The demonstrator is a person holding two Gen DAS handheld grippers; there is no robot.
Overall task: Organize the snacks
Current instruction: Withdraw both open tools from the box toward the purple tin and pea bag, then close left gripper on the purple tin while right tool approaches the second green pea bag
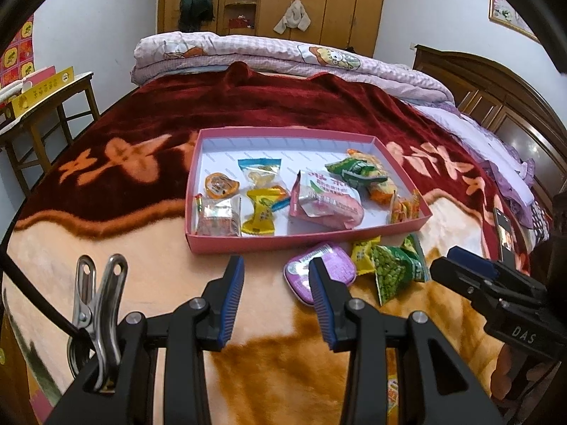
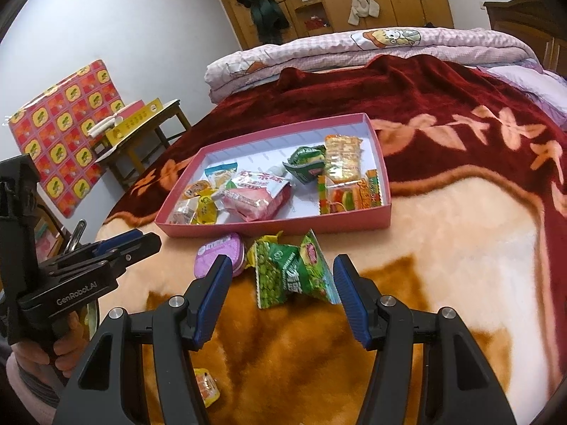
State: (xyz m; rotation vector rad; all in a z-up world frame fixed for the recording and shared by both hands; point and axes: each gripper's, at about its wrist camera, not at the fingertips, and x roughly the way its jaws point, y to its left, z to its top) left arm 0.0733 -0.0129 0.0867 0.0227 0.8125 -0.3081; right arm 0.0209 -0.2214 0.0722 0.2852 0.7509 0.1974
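A small orange snack packet (image 2: 207,387) lies half hidden behind the right gripper's black finger; the print on the green pea packets (image 2: 294,271) is too blurred to read.

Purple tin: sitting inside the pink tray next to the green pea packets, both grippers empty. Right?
Not quite. The purple tin lies on the blanket in front of the pink tray, not inside it, as the right wrist view shows. It is beside the green pea packets, and both grippers are empty.

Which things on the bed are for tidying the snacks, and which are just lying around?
For the job: pink box, snacks inside it, purple packet, green pea bag, yellow candy, orange jelly cup.

Just lying around: phone, folded quilt, yellow box on the stool.
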